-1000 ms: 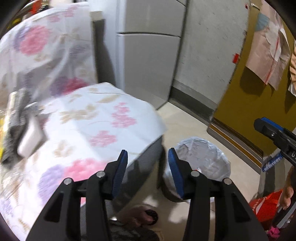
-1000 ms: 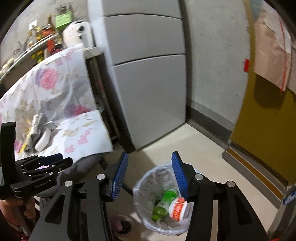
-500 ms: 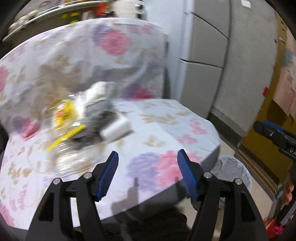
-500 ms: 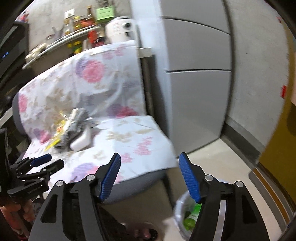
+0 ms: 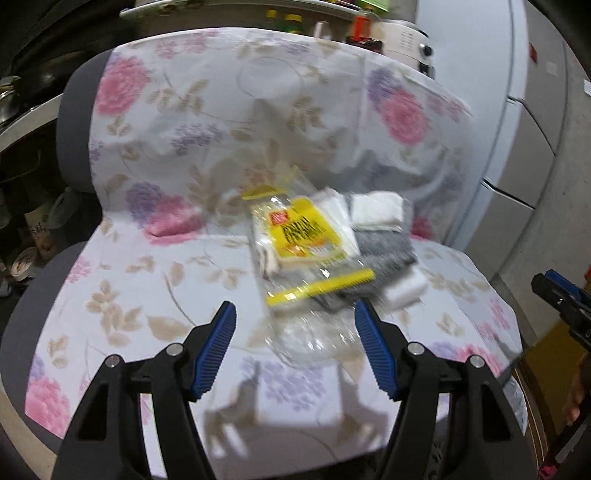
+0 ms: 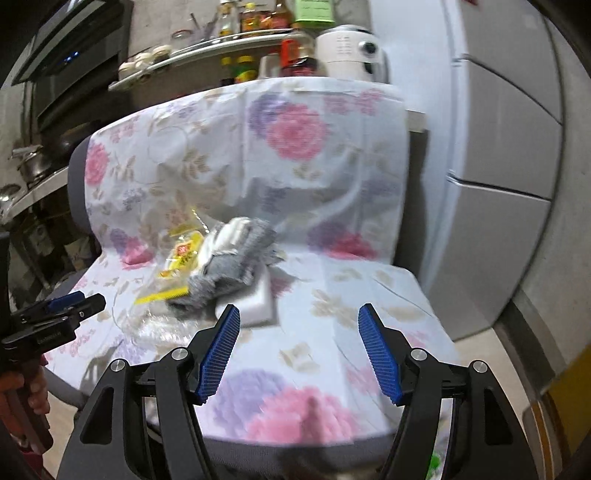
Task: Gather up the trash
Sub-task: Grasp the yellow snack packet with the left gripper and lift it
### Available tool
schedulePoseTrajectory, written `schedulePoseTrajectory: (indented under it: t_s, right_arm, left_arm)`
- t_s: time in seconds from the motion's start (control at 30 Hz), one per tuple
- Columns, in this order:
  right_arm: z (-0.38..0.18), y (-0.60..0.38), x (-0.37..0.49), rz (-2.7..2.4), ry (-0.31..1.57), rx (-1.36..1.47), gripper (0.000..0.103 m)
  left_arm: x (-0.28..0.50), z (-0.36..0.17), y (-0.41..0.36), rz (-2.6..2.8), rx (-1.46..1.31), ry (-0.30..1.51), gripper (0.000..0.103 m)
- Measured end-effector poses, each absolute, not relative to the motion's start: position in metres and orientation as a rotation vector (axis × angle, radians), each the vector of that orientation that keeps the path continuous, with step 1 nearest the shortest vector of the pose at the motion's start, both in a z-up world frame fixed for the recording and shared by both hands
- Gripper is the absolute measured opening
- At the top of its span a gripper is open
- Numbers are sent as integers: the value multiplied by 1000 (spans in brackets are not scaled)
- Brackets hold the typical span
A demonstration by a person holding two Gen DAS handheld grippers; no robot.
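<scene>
A pile of trash lies on the seat of a chair draped in floral cloth (image 5: 155, 280). It holds a clear packet with a yellow label (image 5: 303, 236), a grey rag (image 5: 384, 247), a white block (image 5: 404, 291) and a crumpled clear wrapper (image 5: 314, 336). My left gripper (image 5: 295, 332) hovers open just short of the wrapper, nothing between its fingers. In the right wrist view the yellow packet (image 6: 181, 258), grey rag (image 6: 229, 266) and white block (image 6: 255, 299) sit up and left of my right gripper (image 6: 299, 339), which is open and empty over the seat. The left gripper (image 6: 59, 310) shows at that view's left edge.
A grey fridge (image 6: 498, 184) stands right of the chair. Behind the backrest are a shelf with bottles (image 6: 258, 22) and a white appliance (image 6: 347, 48). A yellow door (image 5: 543, 354) is at the far right. A person's fingers (image 6: 33, 391) hold the left tool.
Both views have swung left and up, from the lined bin on the floor to the chair seat and its pile. Both pairs of jaws have spread wider.
</scene>
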State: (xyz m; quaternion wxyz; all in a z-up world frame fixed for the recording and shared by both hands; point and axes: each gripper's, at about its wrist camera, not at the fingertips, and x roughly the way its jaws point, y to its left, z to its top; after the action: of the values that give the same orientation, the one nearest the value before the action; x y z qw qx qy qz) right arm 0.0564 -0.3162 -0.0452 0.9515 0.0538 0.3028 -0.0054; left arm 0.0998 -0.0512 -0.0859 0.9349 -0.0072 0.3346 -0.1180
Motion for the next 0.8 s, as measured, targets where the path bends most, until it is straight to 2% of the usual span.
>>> schedulePoseTrajectory:
  t_s: [0.07, 0.4, 0.47, 0.8]
  right_arm:
    - [-45, -312, 75, 13, 612, 103, 67]
    - [-55, -308, 130, 46, 607, 127, 67]
    - [-59, -312, 133, 41, 606, 138, 67]
    - [-80, -333, 138, 4, 650, 173, 67]
  left_arm:
    - [109, -83, -50, -228, -25, 683, 74]
    - [170, -91, -86, -234, -6, 739, 74]
    - [186, -96, -99, -241, -5, 758, 68]
    - [243, -127, -141, -176, 80, 842, 55]
